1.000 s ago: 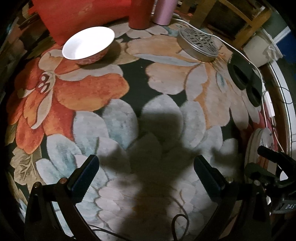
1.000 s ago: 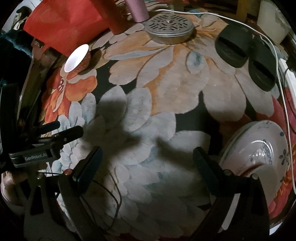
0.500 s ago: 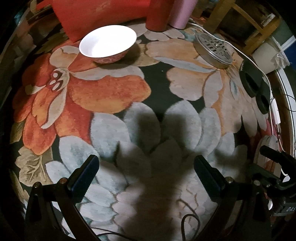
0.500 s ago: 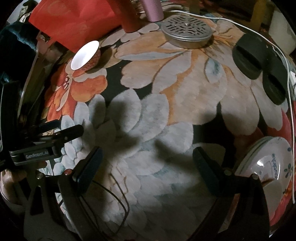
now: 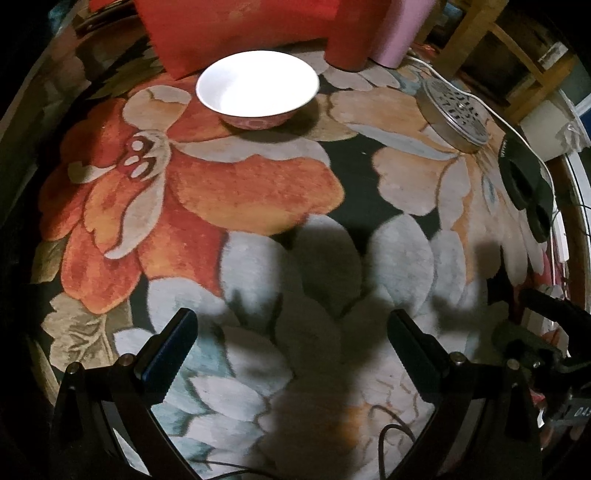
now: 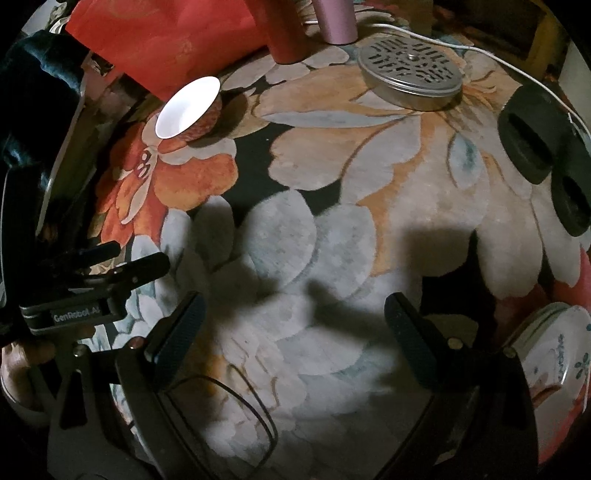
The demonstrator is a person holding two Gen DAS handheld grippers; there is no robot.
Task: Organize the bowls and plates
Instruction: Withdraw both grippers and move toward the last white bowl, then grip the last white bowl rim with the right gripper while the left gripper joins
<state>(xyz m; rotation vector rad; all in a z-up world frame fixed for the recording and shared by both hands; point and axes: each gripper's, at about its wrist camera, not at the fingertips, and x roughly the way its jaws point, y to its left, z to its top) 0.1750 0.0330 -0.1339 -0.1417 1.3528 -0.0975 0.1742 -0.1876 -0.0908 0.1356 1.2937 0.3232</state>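
Observation:
A white bowl with a red patterned outside (image 5: 258,88) stands at the far side of the flowered cloth, straight ahead of my left gripper (image 5: 291,343), which is open and empty. The bowl also shows in the right wrist view (image 6: 188,107) at the far left. My right gripper (image 6: 295,328) is open and empty over the cloth. A white plate with blue flowers (image 6: 557,350) lies at the right edge, just right of my right gripper. The left gripper's body (image 6: 92,291) shows at the left of the right wrist view.
A round perforated metal lid (image 6: 410,74) lies at the back, with a white cable (image 6: 517,62) past it. Two black round holders (image 6: 532,144) lie at the right. A red cylinder (image 6: 284,33), a pink cup (image 6: 334,20) and a red bag (image 6: 166,37) stand at the back.
Both grippers have moved forward and left across the cloth. The bowl is now closer and more central in the left wrist view. The plate has slid toward the right edge of the right wrist view.

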